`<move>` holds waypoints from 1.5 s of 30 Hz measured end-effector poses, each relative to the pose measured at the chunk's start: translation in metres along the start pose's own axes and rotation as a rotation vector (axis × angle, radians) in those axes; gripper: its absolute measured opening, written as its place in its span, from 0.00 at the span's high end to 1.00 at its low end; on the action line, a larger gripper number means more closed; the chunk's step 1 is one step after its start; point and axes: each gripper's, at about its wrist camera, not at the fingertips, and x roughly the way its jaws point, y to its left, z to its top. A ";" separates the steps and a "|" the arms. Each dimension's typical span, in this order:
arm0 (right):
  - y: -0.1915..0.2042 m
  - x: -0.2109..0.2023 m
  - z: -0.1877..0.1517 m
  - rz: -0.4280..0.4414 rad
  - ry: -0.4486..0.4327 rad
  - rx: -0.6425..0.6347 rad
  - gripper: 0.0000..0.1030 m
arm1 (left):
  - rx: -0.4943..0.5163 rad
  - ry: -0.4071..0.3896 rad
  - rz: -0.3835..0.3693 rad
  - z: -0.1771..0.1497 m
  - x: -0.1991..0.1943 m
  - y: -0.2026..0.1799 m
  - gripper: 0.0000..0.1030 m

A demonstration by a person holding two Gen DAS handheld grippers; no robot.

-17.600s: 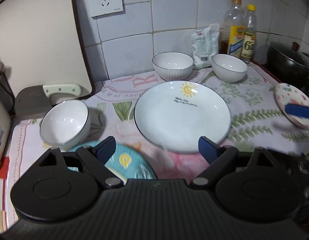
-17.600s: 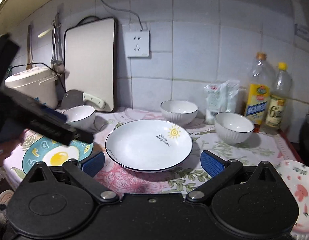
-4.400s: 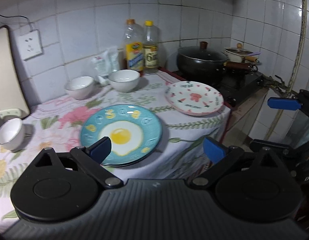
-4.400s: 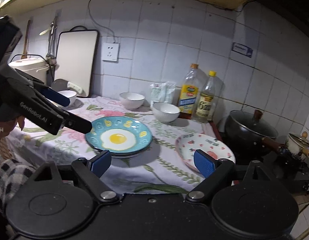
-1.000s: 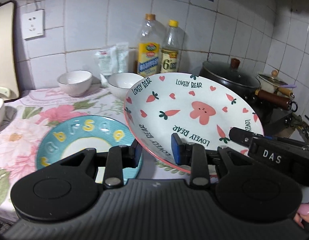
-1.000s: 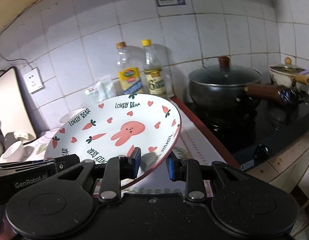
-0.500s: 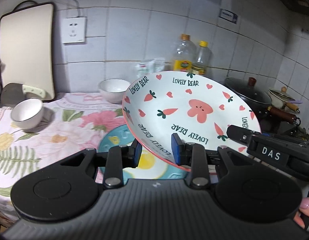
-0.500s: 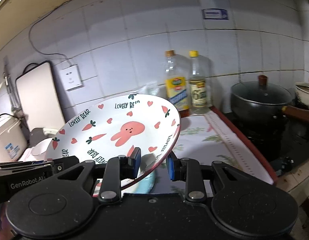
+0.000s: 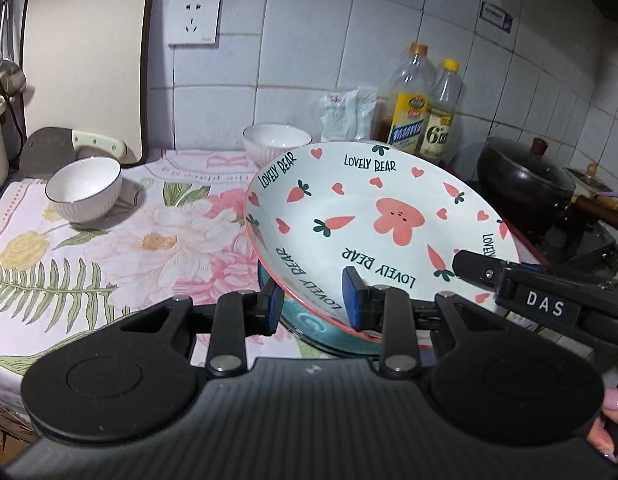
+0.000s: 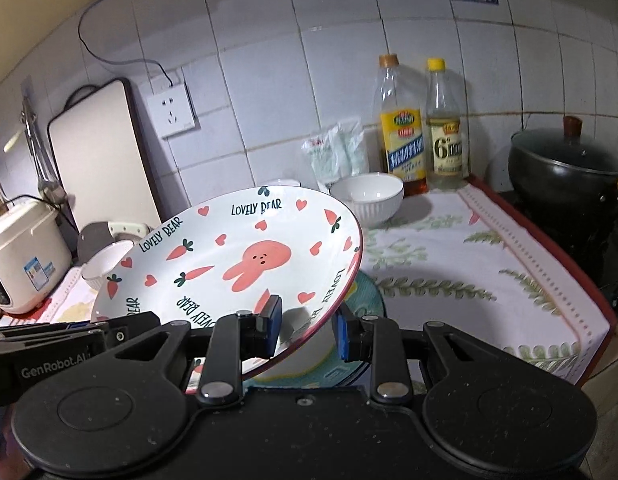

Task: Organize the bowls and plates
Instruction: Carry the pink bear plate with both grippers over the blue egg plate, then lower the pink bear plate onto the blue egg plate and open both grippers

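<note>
Both tools clamp one rabbit-and-carrot plate (image 9: 383, 216) — left gripper (image 9: 311, 306) on its near rim, right gripper (image 10: 307, 330) at the opposite edge — tilted above the teal plate (image 10: 367, 300); white bowl (image 9: 85, 188) at ten o'clock.

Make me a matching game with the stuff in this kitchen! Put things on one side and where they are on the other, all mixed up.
Things:
1. bunny plate
2. blue plate
3. oil bottle
4. black pot

Places:
A. on the stove
B. against the tiled wall, behind a white bowl
C. in the air, pinched by the left gripper and right gripper
D. on the flowery cloth, under the lifted plate

Pairs: 1-C, 2-D, 3-B, 4-A
</note>
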 end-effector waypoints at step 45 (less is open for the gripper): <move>0.008 0.061 -0.029 -0.148 0.039 -0.134 0.66 | 0.031 0.139 -0.056 -0.010 0.065 0.019 0.69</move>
